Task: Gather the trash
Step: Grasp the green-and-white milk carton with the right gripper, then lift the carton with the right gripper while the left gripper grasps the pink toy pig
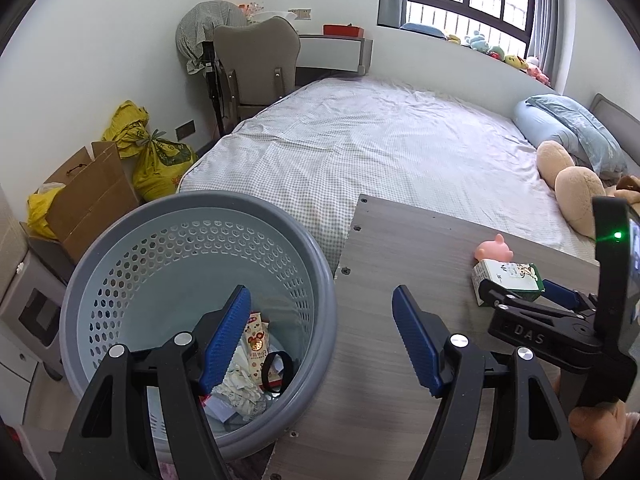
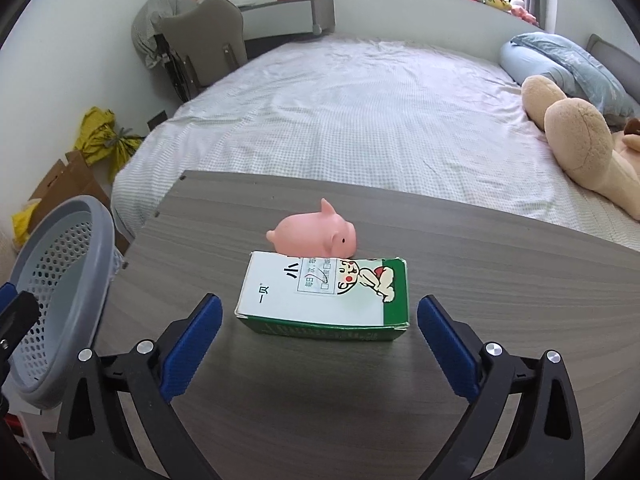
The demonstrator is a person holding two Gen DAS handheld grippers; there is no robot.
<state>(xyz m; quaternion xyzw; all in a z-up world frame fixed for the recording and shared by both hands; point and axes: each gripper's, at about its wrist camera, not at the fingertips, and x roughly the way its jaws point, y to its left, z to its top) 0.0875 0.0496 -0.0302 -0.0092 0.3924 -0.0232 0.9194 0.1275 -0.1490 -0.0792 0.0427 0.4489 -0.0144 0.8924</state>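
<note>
Right tool (image 2: 320, 334) gapes wide around the carton (image 2: 324, 296) on the bench (image 2: 500, 300) — not touching; left tool (image 1: 320, 340) open, empty — over the bin (image 1: 120, 248)

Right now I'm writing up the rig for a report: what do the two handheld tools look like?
Both match: the left tool and right tool have black plastic scissor-like arms, silver round pivot bolts and ribbed blue rubber pads. Seen from the left wrist, the right one carries "DAS" lettering and a green indicator light. No cables or sleeves show.

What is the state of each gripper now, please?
Left gripper: open, holding nothing, over the bin edge.
Right gripper: open wide, holding nothing, green-and-white box just ahead.
</note>
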